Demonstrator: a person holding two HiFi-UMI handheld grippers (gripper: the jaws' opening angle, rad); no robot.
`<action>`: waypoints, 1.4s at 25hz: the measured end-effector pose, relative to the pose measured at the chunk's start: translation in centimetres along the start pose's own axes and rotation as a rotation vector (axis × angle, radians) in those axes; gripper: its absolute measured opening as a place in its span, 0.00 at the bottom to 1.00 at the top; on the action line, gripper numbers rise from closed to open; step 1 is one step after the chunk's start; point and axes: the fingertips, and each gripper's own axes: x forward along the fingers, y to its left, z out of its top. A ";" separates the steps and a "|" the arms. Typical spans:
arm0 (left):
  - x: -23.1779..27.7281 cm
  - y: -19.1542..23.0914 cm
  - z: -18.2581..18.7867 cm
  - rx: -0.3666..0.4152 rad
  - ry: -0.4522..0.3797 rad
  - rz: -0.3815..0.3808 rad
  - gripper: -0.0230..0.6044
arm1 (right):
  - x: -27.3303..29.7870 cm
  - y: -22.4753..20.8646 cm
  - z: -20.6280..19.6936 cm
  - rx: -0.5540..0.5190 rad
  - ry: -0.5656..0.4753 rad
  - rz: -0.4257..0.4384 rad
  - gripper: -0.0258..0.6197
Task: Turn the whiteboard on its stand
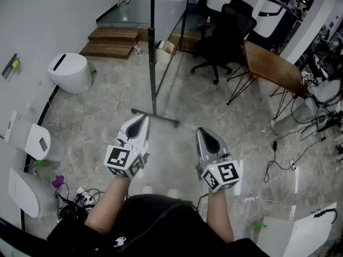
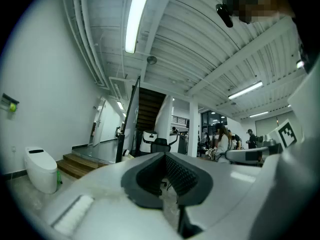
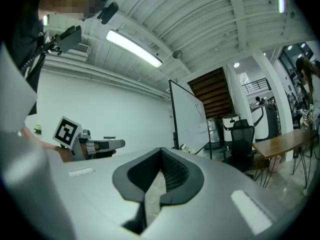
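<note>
Looking ahead over both tools held level and side by side, we see the left hand-held gripper (image 1: 140,120) with its jaws pressed together and nothing between them. The right hand-held gripper (image 1: 203,133) also has its jaws closed on nothing. The whiteboard (image 1: 152,58) stands on the floor (image 1: 107,106) ahead of the two, nearer the left hand-held gripper's tips than the right one's and touched by neither. From above we see it edge-on as a thin dark upright line, and the foot of its stand (image 1: 155,117) lies just beyond the left hand-held gripper. In the right gripper view its white face shows, ahead and slightly to the right of the jaws. A black office chair (image 1: 225,31) sits beyond the whiteboard, and a wooden tabletop (image 1: 273,66) stands ahead and to the right of the right hand-held gripper. A white rounded unit (image 1: 69,71) sits well to the left of the left hand-held gripper.
</note>
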 end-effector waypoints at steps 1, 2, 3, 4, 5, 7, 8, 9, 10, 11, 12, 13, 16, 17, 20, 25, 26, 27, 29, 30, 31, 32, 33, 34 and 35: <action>0.1 0.0 -0.2 0.003 0.003 -0.007 0.04 | 0.0 -0.2 -0.3 0.000 0.000 0.000 0.05; 0.1 0.0 -0.4 0.007 0.006 -0.014 0.04 | -0.1 -0.3 -0.6 0.000 0.000 -0.001 0.05; 0.1 0.1 -0.6 0.012 0.009 -0.018 0.04 | -0.1 -0.5 -0.9 0.000 -0.001 -0.001 0.05; 0.1 0.2 -0.6 0.016 0.011 -0.020 0.04 | 0.0 -0.6 -1.0 0.000 -0.002 -0.002 0.05; 0.1 0.2 -0.5 0.018 0.012 -0.019 0.04 | 0.0 -0.6 -1.0 0.000 -0.004 -0.001 0.05; 0.0 0.3 -0.3 0.015 0.009 -0.013 0.04 | -0.1 -0.6 -0.9 -0.002 -0.004 0.001 0.05; 0.0 0.3 -0.3 0.013 0.008 -0.010 0.04 | -0.2 -0.6 -0.9 -0.005 -0.003 0.002 0.05; -0.1 0.3 -0.4 0.011 0.006 -0.008 0.04 | -0.3 -0.6 -0.9 -0.008 -0.001 0.002 0.05; -0.1 0.3 -0.4 0.009 0.006 -0.006 0.04 | -0.5 -0.7 -1.0 -0.009 0.001 0.002 0.05; -0.1 0.2 -0.4 0.007 0.005 -0.005 0.04 | -0.6 -0.6 -1.0 -0.008 0.003 0.004 0.05; -0.1 0.2 -0.4 0.007 0.006 -0.004 0.04 | -0.8 -0.6 -1.1 -0.003 0.004 0.009 0.05; -0.2 0.1 -0.3 0.009 0.005 -0.005 0.04 | -1.0 -0.4 -1.0 0.006 0.001 0.016 0.05; -0.3 -0.3 -0.2 0.019 0.006 -0.012 0.04 | -1.6 -0.3 -0.9 0.025 -0.014 0.016 0.05; -0.4 -0.5 -0.3 0.021 0.007 -0.013 0.04 | -1.9 -0.4 -1.0 0.028 -0.016 0.011 0.05; -0.6 -1.1 -0.3 0.021 0.007 -0.016 0.04 | -2.8 -0.8 -1.2 0.030 -0.014 -0.007 0.05; -0.4 -1.4 -0.4 0.006 0.008 -0.010 0.04 | -3.6 -1.4 -0.9 0.039 -0.018 -0.021 0.05; -0.4 -1.5 -0.5 0.003 0.008 -0.009 0.04 | -3.7 -1.5 -1.0 0.041 -0.015 -0.023 0.05; -0.5 -1.7 -0.6 0.000 0.008 -0.009 0.04 | -3.9 -1.7 -1.1 0.045 -0.011 -0.026 0.05; -0.5 -2.2 -0.8 -0.005 0.009 -0.010 0.04 | -4.3 -2.0 -1.2 0.050 -0.010 -0.026 0.05; -0.4 -2.4 -0.9 -0.005 0.011 -0.010 0.04 | -4.5 -2.0 -1.2 0.051 -0.013 -0.022 0.05; -0.4 -2.6 -1.0 -0.003 0.014 -0.009 0.04 | -4.6 -2.1 -1.2 0.052 -0.016 -0.015 0.05; -0.3 -2.8 -1.2 0.000 0.017 -0.008 0.04 | -4.6 -2.1 -1.2 0.052 -0.020 -0.008 0.05; -0.3 -3.0 -1.3 0.003 0.021 -0.005 0.04 | -4.7 -2.2 -1.3 0.053 -0.022 0.001 0.05; -0.3 -3.2 -1.5 0.006 0.023 -0.001 0.04 | -4.9 -2.3 -1.4 0.054 -0.022 0.008 0.05; -0.3 -3.5 -1.6 0.008 0.024 0.006 0.04 | -5.0 -2.4 -1.5 0.055 -0.021 0.016 0.05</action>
